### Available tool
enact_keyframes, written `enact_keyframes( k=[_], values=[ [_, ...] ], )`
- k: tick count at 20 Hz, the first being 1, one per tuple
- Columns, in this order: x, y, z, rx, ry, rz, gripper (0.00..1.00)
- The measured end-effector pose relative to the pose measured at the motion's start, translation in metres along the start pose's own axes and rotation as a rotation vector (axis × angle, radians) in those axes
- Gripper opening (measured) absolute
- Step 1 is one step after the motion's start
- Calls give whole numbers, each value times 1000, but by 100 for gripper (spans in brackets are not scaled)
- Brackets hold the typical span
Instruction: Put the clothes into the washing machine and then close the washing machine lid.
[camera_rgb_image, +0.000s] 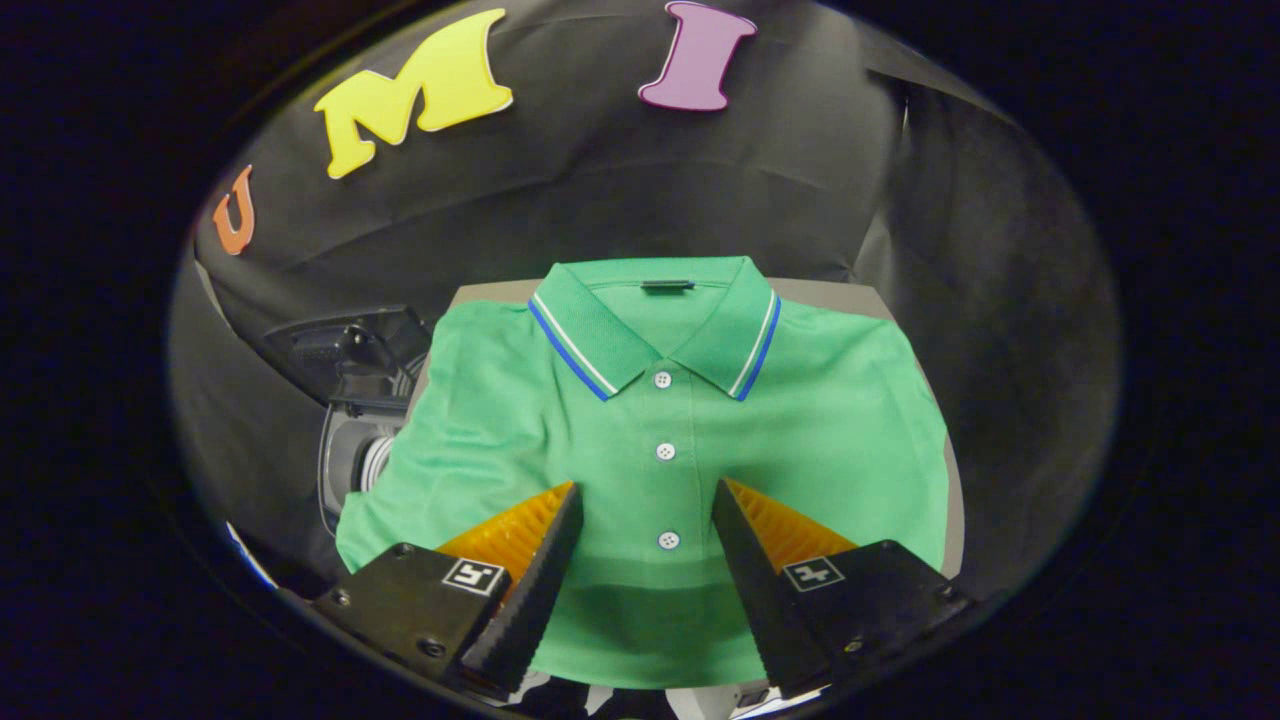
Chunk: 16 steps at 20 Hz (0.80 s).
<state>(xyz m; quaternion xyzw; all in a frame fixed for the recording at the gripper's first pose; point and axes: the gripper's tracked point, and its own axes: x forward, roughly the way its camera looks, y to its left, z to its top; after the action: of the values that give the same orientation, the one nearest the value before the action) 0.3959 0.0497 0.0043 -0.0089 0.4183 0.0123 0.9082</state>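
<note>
A green polo shirt (640, 440) with a blue-and-white striped collar lies folded flat on a small table (850, 295), its collar pointing away from me. My gripper (648, 492) hovers over the shirt's lower front, open, with the button placket showing in the gap between the fingers. Nothing is held. To the left of the table and lower down stands the washing machine (350, 400), with its dark lid (345, 345) raised and part of the drum opening visible beside the shirt's sleeve.
Black cloth walls close in behind and to the right of the table. The shirt covers nearly the whole tabletop and overhangs its left edge toward the machine.
</note>
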Motion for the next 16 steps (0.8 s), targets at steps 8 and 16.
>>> enact_keyframes(
  k=[8, 16],
  values=[
    [-5, -14, 20, 82, -28, -9, 18],
    [-25, -6, 27, 111, -279, 70, 5]
  ],
)
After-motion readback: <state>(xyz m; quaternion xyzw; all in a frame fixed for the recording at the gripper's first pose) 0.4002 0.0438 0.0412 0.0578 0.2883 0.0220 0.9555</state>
